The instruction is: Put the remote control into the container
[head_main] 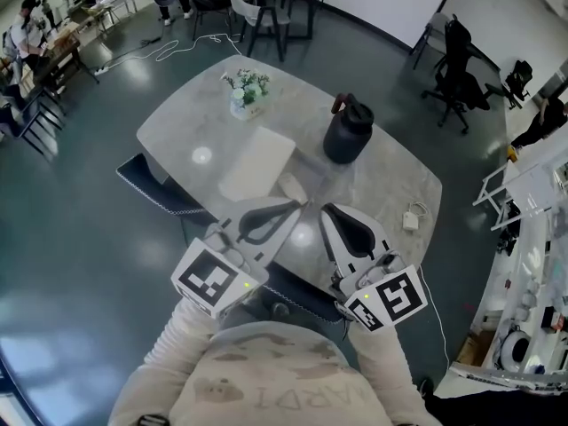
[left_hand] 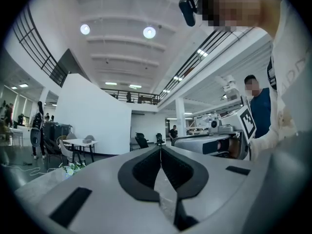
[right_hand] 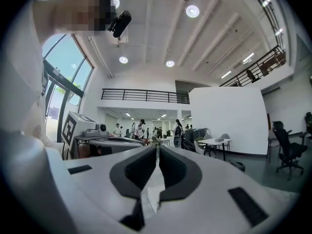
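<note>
Here, the left tongs (head_main: 293, 206) and the right tongs (head_main: 325, 211), smooth grey shells lined with black rubbery pads, are both closed tip to tip on nothing, held side by side close to the person's cream top. Beyond them, on the rounded grey marbled surface (head_main: 390, 180), lies a flat white rectangular container (head_main: 257, 162). Just beside its near corner rests a small pale oblong, seemingly the remote control (head_main: 291, 186). A squat black jug (head_main: 348, 133) stands nearby.

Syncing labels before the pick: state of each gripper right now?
Left gripper: closed, jaws together, nothing held.
Right gripper: closed, jaws together, nothing held.
</note>
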Action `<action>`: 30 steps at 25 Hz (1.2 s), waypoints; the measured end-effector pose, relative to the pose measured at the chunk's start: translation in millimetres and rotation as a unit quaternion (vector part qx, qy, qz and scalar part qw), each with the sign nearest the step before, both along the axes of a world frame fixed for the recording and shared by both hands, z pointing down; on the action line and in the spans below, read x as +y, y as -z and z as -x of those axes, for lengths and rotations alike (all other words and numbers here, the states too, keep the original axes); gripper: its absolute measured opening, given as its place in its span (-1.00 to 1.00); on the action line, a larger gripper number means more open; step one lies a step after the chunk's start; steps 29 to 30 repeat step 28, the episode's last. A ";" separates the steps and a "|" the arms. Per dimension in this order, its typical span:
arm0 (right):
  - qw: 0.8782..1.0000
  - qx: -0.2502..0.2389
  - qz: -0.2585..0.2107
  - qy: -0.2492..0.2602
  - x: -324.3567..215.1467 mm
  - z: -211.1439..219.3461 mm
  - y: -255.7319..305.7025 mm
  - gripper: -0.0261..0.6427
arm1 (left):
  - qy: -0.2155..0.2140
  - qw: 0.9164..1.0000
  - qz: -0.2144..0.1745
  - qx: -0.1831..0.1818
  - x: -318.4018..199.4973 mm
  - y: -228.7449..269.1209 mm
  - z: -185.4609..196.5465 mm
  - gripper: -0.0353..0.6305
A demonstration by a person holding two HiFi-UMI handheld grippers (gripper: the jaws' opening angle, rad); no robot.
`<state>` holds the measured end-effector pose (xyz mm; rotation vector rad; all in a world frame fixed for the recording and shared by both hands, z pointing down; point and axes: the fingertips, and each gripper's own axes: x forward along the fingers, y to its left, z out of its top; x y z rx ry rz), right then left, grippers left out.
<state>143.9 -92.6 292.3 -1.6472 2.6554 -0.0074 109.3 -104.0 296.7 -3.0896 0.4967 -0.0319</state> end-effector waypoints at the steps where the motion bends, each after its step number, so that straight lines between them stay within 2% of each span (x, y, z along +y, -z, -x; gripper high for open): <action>1: 1.000 -0.001 -0.001 0.001 0.8 -0.2 1.0 -0.83 | 0.000 1.000 -0.001 0.002 0.8 2.6 -1.4 -0.85; 9: 1.000 -0.002 -0.013 0.006 6.3 -1.5 7.3 -0.83 | 0.003 1.000 0.003 0.005 3.7 11.0 -6.0 -0.85; 19: 1.000 -0.003 -0.020 0.004 13.2 -3.1 15.0 -0.83 | -0.001 1.000 -0.021 0.003 4.7 13.4 -7.3 -0.85; 30: 1.000 -0.006 -0.021 0.005 12.0 0.6 15.9 -0.83 | -0.007 1.000 -0.021 -0.003 3.8 9.9 -6.0 -0.85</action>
